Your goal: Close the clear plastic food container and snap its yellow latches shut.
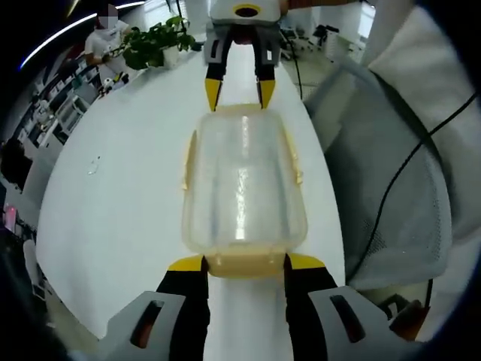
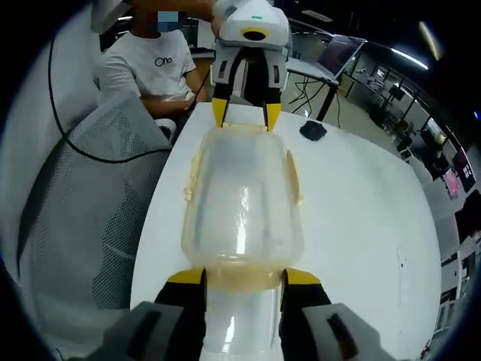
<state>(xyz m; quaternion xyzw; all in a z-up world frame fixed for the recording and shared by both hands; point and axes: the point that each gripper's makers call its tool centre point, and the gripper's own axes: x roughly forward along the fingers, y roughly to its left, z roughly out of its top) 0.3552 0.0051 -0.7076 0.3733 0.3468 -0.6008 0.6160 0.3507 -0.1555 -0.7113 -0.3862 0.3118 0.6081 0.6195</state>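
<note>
My left gripper and right gripper each spread wide, fingers flanking the container's end latches on the desk.

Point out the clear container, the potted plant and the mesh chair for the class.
clear container point(image 1: 242, 180), left gripper view: middle of its lid.
potted plant point(image 1: 154, 41), left gripper view: its green leaves.
mesh chair point(image 2: 83, 195), right gripper view: the grey mesh back.
</note>
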